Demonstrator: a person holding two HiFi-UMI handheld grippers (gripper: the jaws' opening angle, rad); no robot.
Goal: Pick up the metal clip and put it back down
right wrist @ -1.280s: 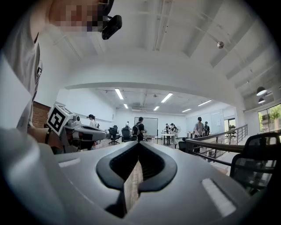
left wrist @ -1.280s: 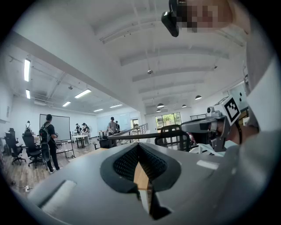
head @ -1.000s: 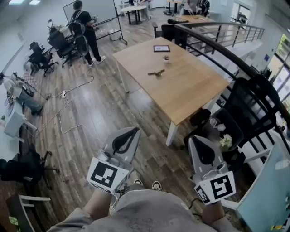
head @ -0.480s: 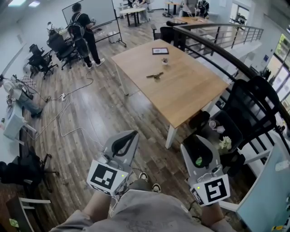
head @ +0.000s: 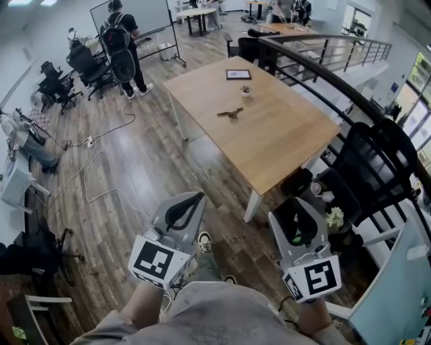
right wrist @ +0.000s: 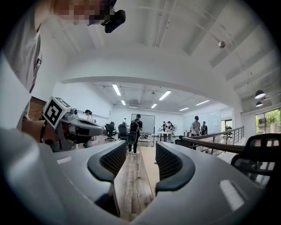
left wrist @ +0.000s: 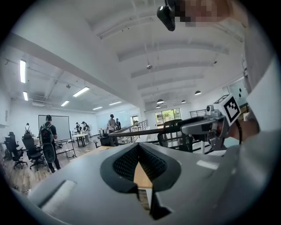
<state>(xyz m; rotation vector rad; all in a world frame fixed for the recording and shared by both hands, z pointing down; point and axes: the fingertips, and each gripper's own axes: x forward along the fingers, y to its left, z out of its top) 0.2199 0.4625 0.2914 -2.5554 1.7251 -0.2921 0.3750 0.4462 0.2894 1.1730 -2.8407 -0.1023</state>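
We log the clip (head: 230,112) lying flat on the table (head: 283,141), around mid-top. Nothing touches it and it is well apart from both grippers. Further back on the same table are a small pot (head: 247,89) and, beyond that, a dark frame (head: 239,73), both apart from the clip. The left gripper (head: 197,197) sits low in the head view over the wood floor (head: 148,168), pointing toward the table. In its own view the jaws are closed, tips meeting, with nothing caught between the pads. The right gripper (head: 302,203) is alongside it at the right, short of the table's near corner and close to a black chair (head: 377,162). Its jaws have just been opening and now stand wide apart. We see only floor and the table's edge through the gap, so it holds nothing. A shoe (head: 205,241) shows on the floor between the two grippers. A pale cable (head: 101,151) trails across the boards at the left. At far left a person (head: 121,40) with a backpack stands by a whiteboard (head: 135,17), back to us. A dark railing (head: 323,71) curves past the table's right side. We can't pick out the clip in either gripper view, as it is too small there.
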